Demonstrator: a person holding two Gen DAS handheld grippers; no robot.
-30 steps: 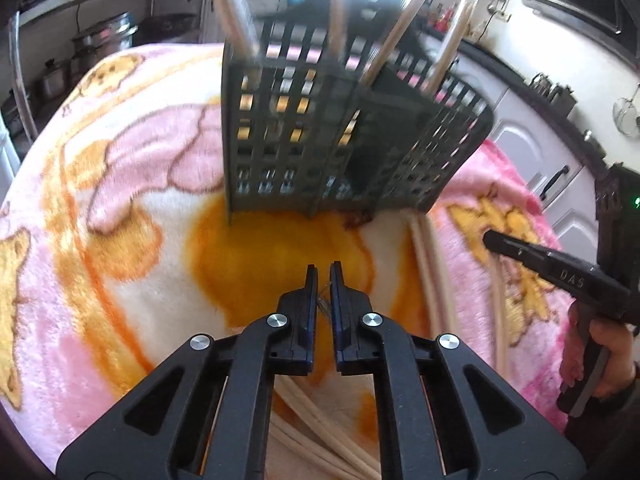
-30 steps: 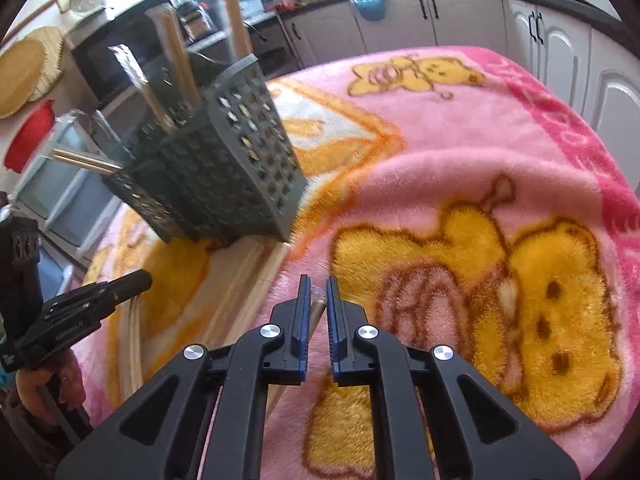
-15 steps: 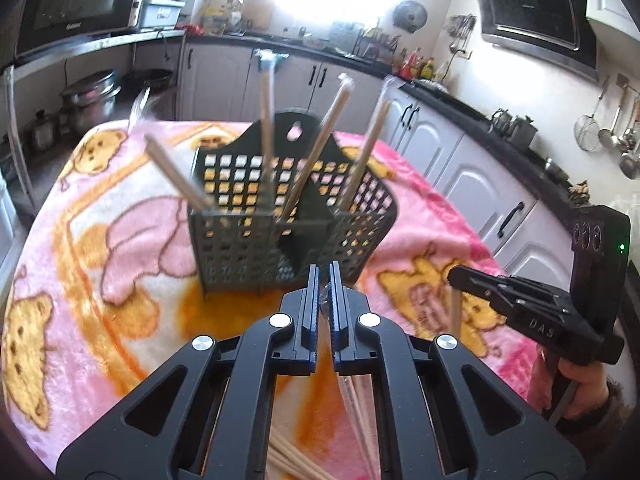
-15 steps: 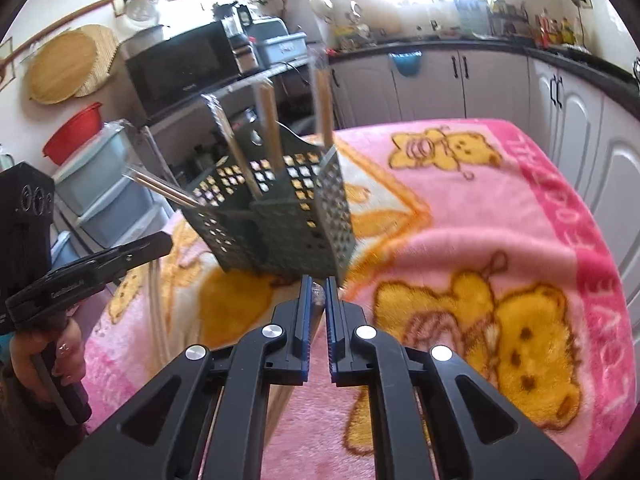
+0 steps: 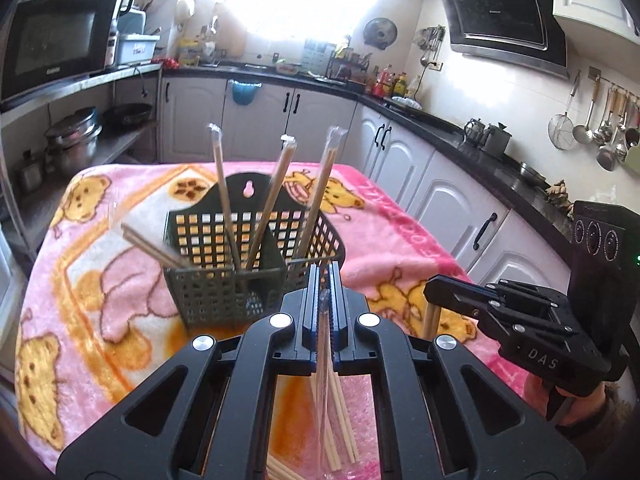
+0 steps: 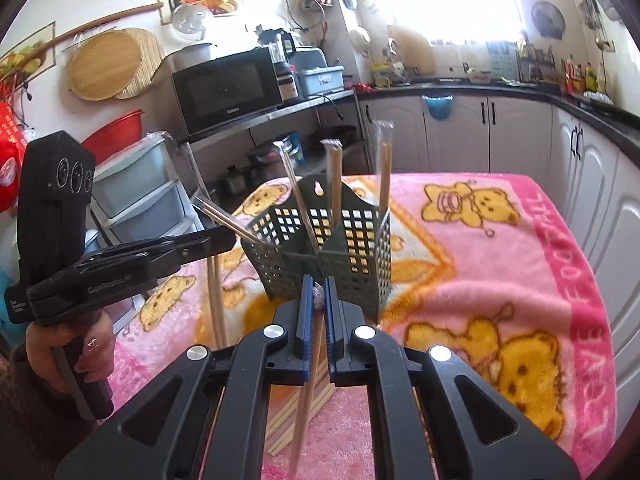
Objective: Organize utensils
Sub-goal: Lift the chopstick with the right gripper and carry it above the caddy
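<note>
both grippers, left [image 5: 323, 300] and right [image 6: 318, 300], pinch wrapped chopsticks [image 5: 326, 392] near the top; light, stiff, slippery sleeves, bound for the caddy [image 5: 224, 288].

Both tongs [image 5: 323, 280] [image 6: 319, 290] raised (chopsticks [image 5: 325, 380] lifted), basket [image 5: 248, 260] farther

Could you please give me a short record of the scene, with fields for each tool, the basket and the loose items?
left tool: shut on wrapped chopsticks
right tool: shut on a chopstick pair
basket: dark, upright on the pink blanket, four wrapped pairs standing in it
loose chopsticks: on the blanket below the tools
</note>
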